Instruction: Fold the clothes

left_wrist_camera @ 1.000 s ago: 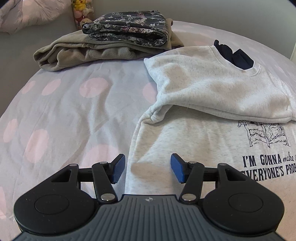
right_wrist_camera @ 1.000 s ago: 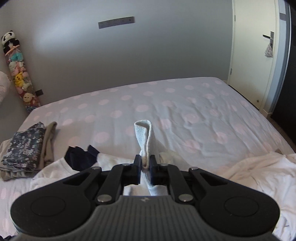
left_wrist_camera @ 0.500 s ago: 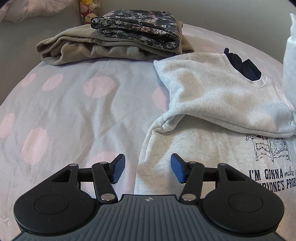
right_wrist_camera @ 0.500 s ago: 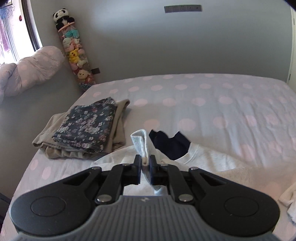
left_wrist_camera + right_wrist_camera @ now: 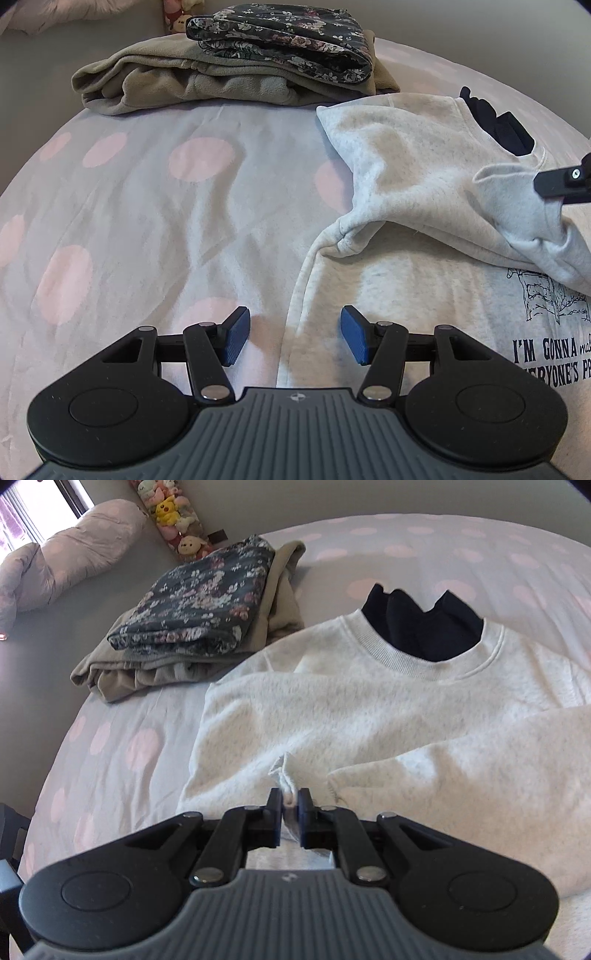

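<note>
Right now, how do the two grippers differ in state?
The left gripper has its jaws apart with nothing between them; the right gripper is clamped on the sweatshirt's cuff. The left gripper hovers over the sweatshirt's side edge and the polka-dot sheet; the right gripper sits over the folded sleeve on the chest. Both point down at the same sweatshirt.
</note>
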{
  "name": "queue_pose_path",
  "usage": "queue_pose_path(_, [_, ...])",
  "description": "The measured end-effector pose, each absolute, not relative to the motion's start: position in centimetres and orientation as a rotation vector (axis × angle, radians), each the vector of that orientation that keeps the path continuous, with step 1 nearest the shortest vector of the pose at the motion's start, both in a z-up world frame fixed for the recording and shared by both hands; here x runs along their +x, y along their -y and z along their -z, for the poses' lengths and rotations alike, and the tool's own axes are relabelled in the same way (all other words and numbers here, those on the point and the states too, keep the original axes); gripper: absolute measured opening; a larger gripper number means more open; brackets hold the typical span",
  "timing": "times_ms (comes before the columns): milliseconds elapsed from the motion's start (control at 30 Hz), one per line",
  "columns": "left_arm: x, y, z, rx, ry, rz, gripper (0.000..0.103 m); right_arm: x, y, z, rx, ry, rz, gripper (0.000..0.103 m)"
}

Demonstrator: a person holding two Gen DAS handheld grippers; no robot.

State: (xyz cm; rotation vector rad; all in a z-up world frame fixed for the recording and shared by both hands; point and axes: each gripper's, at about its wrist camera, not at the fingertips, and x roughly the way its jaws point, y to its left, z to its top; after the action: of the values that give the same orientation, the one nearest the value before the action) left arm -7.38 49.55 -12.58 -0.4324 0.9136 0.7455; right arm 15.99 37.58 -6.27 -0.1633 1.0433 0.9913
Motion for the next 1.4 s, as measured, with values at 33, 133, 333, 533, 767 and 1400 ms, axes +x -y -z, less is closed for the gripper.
queue_pose_path(33, [-7.4,-49.6,12.6,-0.434,-0.913,-0.746,0.053,15.7,-37.9,6.9,-0.172,-1.047,-1.002,0.011])
queue_pose_path(133, [-7.4,-49.7,12.7,-0.437,-0.909,-0.747,0.053,14.9,-38.8,8.4,-0.198,-1.054,-1.020,0.012])
queue_pose_path(333, [-7.5,-49.8,12.8,-0.443,-0.892,-0.751,0.053,14.5,-38.9,8.7,-0.164,-1.065,-1.091,0.020])
queue_pose_path(533, [-7.7,-49.9,12.5,-0.456,-0.874,-0.757,0.053,13.4,-37.1,6.0,-0.189,-0.987,-1.147,0.037])
queue_pose_path(767, [-8.2,-49.9,11.6,-0.517,-0.816,-0.735,0.053,13.4,-30.8,5.1,-0.240,-0.881,-1.114,0.043])
queue_pose_path(1400, [-5.6,-45.5,10.0,-0.472,-0.720,-0.573,0.053,15.8,-17.0,11.0,-0.326,-0.603,-0.799,0.048])
